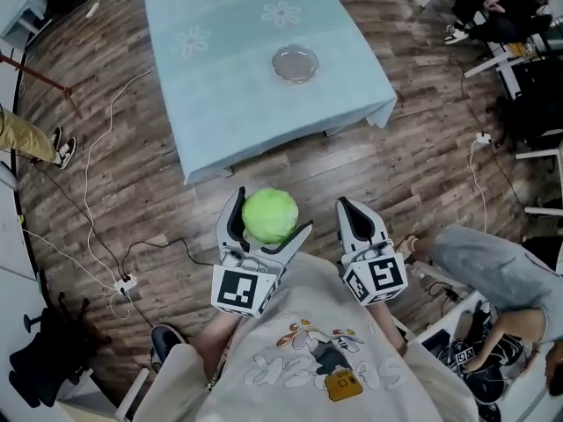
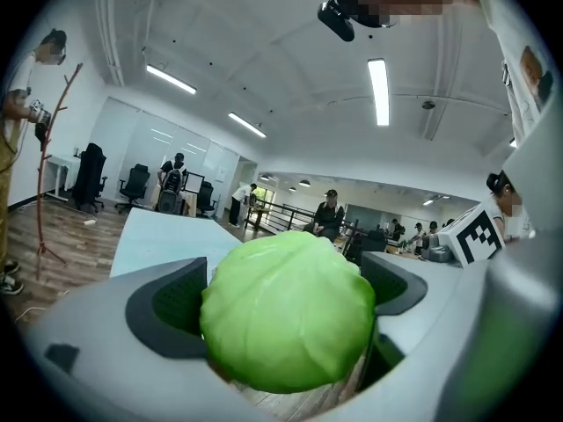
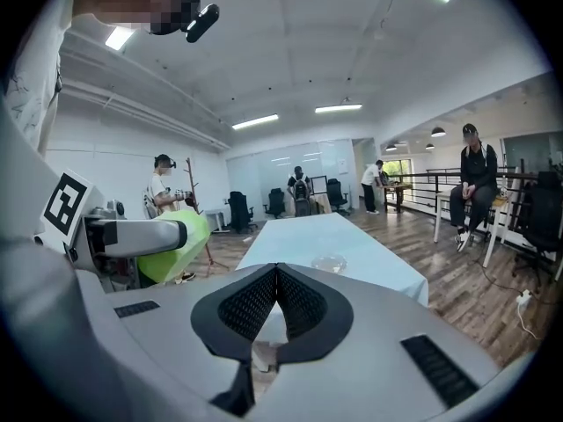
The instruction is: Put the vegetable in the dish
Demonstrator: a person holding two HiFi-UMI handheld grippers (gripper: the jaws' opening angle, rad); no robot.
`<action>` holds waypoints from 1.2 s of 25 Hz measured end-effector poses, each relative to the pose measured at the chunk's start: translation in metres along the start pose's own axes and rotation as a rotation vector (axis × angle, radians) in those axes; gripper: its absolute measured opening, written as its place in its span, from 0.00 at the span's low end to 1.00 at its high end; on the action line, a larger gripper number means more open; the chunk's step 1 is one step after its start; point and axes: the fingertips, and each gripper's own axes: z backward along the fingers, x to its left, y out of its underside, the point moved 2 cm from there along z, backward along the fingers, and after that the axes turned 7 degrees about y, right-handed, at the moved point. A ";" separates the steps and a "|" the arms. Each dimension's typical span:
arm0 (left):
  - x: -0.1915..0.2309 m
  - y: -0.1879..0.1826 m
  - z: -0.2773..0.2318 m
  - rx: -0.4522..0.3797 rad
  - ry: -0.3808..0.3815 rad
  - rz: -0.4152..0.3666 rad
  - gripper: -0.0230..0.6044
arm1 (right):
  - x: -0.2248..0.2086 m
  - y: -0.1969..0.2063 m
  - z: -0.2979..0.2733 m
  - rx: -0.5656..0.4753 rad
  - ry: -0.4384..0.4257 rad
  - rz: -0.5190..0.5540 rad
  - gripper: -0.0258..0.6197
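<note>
Cabbage [image 2: 286, 310] clamped between the jaws of the left gripper [image 1: 268, 218], held close in and well apart from the table [image 1: 202, 104]. Round, pale green, filling the gap from jaw to jaw; hold judged firm, no tilt or slip apparent. Right gripper [image 3: 276, 275] with jaws pressed together, nothing between them, level beside the left one. Glass dish [image 1: 295, 62] on the blue-covered table, toward its right side, nothing in it.

Progress, as judged: pickup done, vegetable in hand. Not yet done: the approach to the table, the lowering over the dish, the release. At or under the halfway mark. Cables [image 1: 97, 192] on the floor [image 1: 422, 174] to the left noted as a possible tripping risk on the approach.
</note>
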 end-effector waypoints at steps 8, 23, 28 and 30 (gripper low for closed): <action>0.055 -0.024 -0.043 0.005 0.048 -0.030 0.92 | -0.011 -0.023 -0.062 0.004 0.052 -0.026 0.07; 0.094 -0.029 -0.149 0.001 0.001 0.076 0.92 | -0.083 -0.038 -0.167 0.046 -0.030 -0.046 0.07; 0.119 -0.042 -0.202 -0.006 -0.080 0.044 0.92 | -0.115 -0.063 -0.225 0.055 -0.129 0.023 0.07; 0.125 -0.042 -0.224 0.004 -0.128 0.050 0.92 | -0.133 -0.071 -0.245 0.062 -0.173 0.056 0.07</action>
